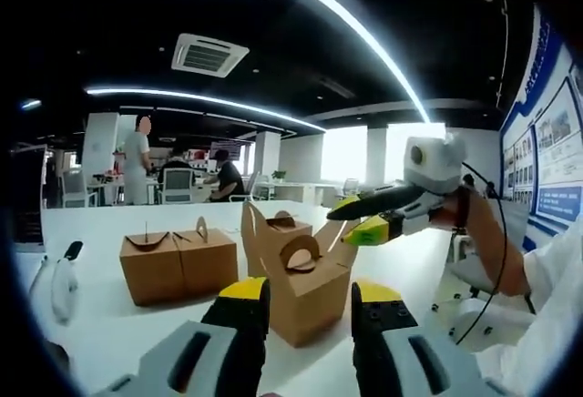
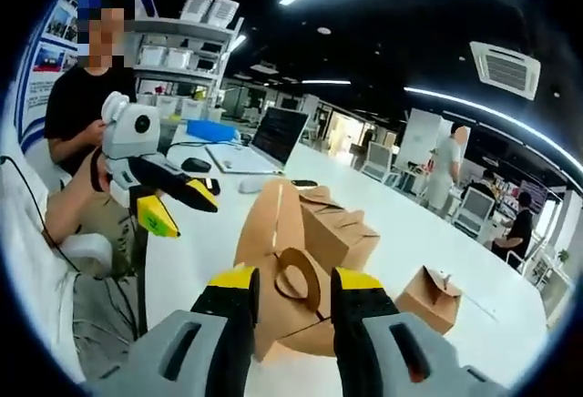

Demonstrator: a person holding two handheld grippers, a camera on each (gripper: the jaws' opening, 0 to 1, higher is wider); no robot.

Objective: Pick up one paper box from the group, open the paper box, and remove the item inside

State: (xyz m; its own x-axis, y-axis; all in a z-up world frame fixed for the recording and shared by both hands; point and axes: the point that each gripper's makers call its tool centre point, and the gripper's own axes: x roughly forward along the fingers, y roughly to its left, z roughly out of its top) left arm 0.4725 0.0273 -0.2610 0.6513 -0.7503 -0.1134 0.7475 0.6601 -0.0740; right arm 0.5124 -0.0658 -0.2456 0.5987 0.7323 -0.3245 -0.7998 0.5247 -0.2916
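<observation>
A brown paper box (image 1: 308, 299) with a looped handle stands on the white table (image 1: 109, 324), its flaps raised, just ahead of my left gripper (image 1: 311, 293). Those jaws are spread, one on each side of it. My right gripper (image 1: 355, 218) comes in from the right, its tips at the box's upright right flap, jaws a little apart. In the right gripper view the same box (image 2: 278, 233) stands between the spread jaws of my right gripper (image 2: 295, 279). My left gripper (image 2: 182, 206) hangs open to the left, apart from the box.
Two closed boxes (image 1: 178, 265) sit left and another (image 1: 278, 231) behind; they also show as a box (image 2: 342, 229) and a box (image 2: 430, 297). A laptop (image 2: 273, 137) and a mouse (image 2: 196, 165) lie at the table's far end. A seated person (image 2: 82, 96) is at the left.
</observation>
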